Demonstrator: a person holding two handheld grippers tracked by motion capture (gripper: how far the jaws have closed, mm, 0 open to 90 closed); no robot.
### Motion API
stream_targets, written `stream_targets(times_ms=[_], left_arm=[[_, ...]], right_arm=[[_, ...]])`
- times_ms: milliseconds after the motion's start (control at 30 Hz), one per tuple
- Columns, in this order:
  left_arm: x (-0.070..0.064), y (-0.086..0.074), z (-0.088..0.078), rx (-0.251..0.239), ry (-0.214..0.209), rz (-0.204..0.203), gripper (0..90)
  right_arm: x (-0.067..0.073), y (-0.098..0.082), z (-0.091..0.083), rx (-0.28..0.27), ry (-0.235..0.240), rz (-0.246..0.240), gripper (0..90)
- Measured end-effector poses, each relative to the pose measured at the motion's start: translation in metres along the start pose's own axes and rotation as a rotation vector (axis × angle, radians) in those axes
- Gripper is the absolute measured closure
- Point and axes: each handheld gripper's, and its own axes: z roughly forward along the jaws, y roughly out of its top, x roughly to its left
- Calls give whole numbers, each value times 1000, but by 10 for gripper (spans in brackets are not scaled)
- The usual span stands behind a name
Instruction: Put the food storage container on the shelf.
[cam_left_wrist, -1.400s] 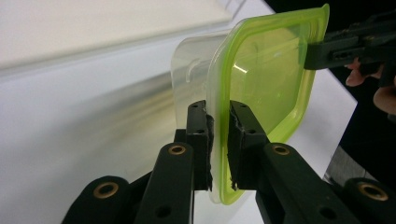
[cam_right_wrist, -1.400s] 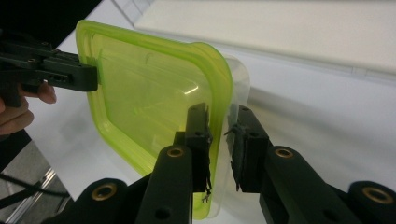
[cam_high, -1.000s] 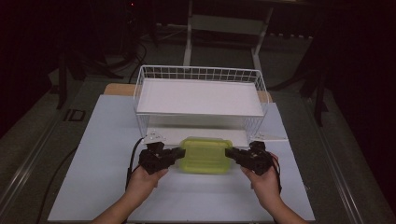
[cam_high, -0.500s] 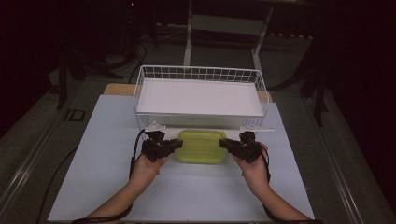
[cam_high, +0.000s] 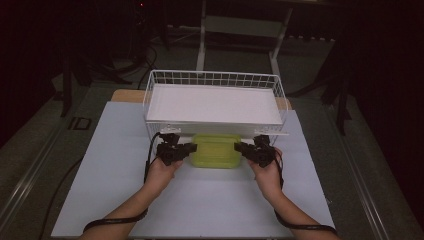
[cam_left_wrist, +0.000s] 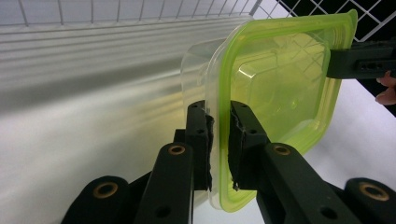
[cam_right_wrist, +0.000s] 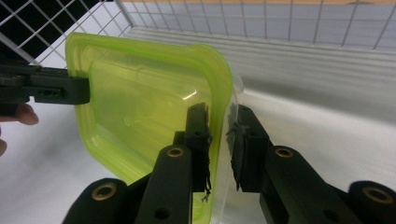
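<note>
Fingers of the left gripper (cam_high: 186, 149) and right gripper (cam_high: 243, 148) pinch opposite short-end rims of the green-lidded container (cam_high: 216, 150). Its long axis runs left-right between them, just near of the wire basket (cam_high: 150, 90).

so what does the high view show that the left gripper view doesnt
High view alone: both forearms, the whole white wire basket on its shelf, the full white table, and the dark floor around it. Left gripper view alone: the left hand-held gripper jaws pinching the rim, and the clear tub under the green lid. Both show the container held at opposite ends, the right hand-held gripper included.
</note>
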Motion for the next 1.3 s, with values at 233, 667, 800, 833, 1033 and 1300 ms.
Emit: stream_targets(times_ms=[233,667,800,833,1033,1300], left_arm=[[2,3,7,-19,22,26,801],[2,-1,10,-59,21,11,802],[-7,-2,1,-63,-13,26,801],[-9,-2,-2,-64,-21,24,802],[-13,-8,-2,-22,-14,30,801],[-4,-9,9,-12,14,7,797]], right_arm=[[-6,0,9,-34,-27,0,773],[-5,-7,9,-96,-63,-41,783],[-3,-6,-3,-97,-44,-17,788],[-3,-6,-6,-95,-37,-3,787],[-2,-13,-10,-64,-34,14,787],[-5,-17,4,-44,-54,4,786]])
